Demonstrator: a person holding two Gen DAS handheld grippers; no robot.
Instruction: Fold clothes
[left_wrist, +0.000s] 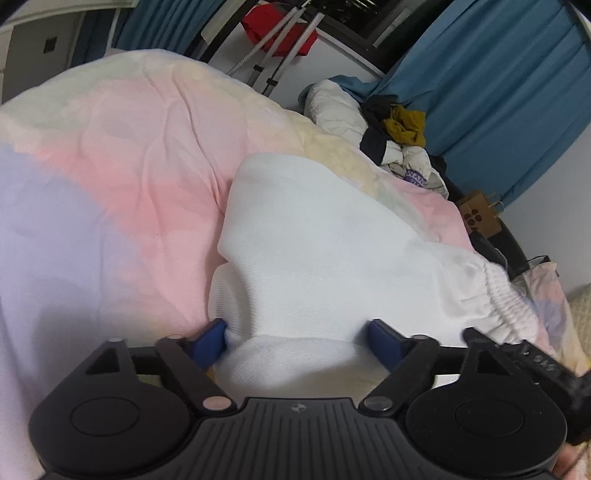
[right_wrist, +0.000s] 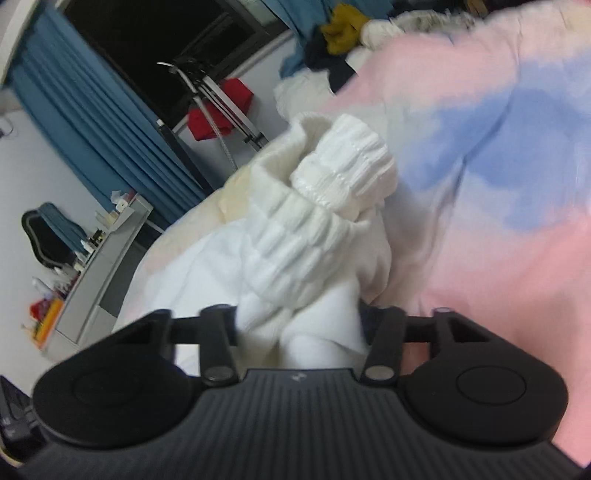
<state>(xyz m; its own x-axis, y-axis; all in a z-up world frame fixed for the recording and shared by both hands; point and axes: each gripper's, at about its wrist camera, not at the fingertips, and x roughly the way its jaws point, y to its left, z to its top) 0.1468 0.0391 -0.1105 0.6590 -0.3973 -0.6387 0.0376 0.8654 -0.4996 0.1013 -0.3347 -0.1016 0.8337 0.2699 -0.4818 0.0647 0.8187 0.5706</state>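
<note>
garment (left_wrist: 325, 236) lies on bedspread (left_wrist: 129, 166), clothes pile (left_wrist: 399, 129) behind.

Hidden fingers, blurred bedding

In the right wrist view, bunched white ribbed-cuff knit garment (right_wrist: 325, 236) covers the right gripper's (right_wrist: 299, 325) fingers; the pink-and-blue tie-dye quilt (right_wrist: 498, 166) at 2 o'clock is motion-blurred. Small items on the grey desk (right_wrist: 107, 251) at 9 o'clock are unreadable.

White garment (left_wrist: 317, 236): soft matt knit cloth, ribbed elastic cuff (right_wrist: 343, 166). Bed cover (left_wrist: 122, 162): smooth matt cloth, pink, lilac and cream. Left hand-held gripper (left_wrist: 299, 334) and right hand-held gripper (right_wrist: 299, 317): matt black ribbed plastic, metal pivot pins.
</note>
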